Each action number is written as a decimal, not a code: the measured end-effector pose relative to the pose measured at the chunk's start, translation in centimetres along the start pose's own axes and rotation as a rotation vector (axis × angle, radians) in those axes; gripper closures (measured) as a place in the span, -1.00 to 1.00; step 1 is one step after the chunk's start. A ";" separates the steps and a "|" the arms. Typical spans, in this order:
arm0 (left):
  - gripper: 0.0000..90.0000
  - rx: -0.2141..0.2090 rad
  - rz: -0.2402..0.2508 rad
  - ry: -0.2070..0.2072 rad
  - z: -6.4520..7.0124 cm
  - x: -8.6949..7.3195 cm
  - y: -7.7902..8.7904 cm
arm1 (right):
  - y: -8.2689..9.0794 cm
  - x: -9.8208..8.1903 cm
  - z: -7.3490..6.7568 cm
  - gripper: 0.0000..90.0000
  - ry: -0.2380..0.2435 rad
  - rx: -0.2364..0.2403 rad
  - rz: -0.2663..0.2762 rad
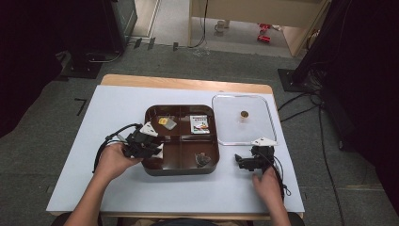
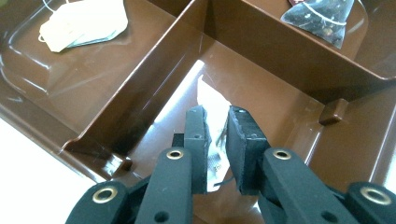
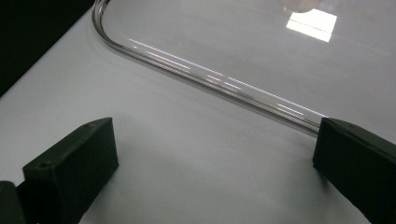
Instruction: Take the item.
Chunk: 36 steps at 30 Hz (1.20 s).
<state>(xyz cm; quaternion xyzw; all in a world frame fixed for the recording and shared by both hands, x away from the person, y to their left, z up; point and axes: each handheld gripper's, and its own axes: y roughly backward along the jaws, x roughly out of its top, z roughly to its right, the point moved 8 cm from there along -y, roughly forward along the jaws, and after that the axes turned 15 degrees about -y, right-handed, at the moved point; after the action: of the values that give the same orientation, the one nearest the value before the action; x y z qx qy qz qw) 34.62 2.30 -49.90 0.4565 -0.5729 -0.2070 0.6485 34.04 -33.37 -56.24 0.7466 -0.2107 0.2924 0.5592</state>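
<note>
My left gripper [image 2: 215,140] is down in the near-left compartment of the brown tray [image 2: 140,79], jaws pinched tight on a white sachet [image 2: 212,105] that stands up between the pads, its lower part caught in the grip and its top edge poking out above them towards the divider wall. From above, that left gripper [image 1: 141,143] sits right at the tray's [image 1: 150,169] left rim, my hand behind it on the white worktop [image 1: 70,155]. Across the tray, a pale tea bag [image 2: 84,23] lies flat in the far-left compartment, a dark pyramid tea bag [image 2: 322,18] in the near-right one, and a small printed packet [image 1: 200,124] in the far-right one. Over on the other side, my right gripper [image 1: 249,162] rests on the worktop just in front of the clear lid [image 1: 242,120], which lies flat beside the tray. Its jaws stand wide apart with nothing between them but bare white surface, and the lid's curved rim [image 3: 205,77] runs across just ahead of the pads, close to the right one.
</note>
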 end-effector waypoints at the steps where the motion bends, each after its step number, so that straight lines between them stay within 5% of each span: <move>1: 0.76 -0.004 0.002 0.004 0.0 0.0 0.1 | 0.0 0.0 0.0 -1.00 0.000 0.000 0.000; 36: 0.76 0.094 0.150 0.109 -1.3 -1.4 5.1 | 0.0 0.0 0.0 -1.00 -0.003 0.002 -0.004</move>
<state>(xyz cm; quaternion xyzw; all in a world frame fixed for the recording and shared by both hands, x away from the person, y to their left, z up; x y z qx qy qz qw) 34.16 6.46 -46.35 0.4531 -0.5783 -0.1056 0.6702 34.06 -33.38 -56.25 0.7479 -0.2097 0.2903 0.5589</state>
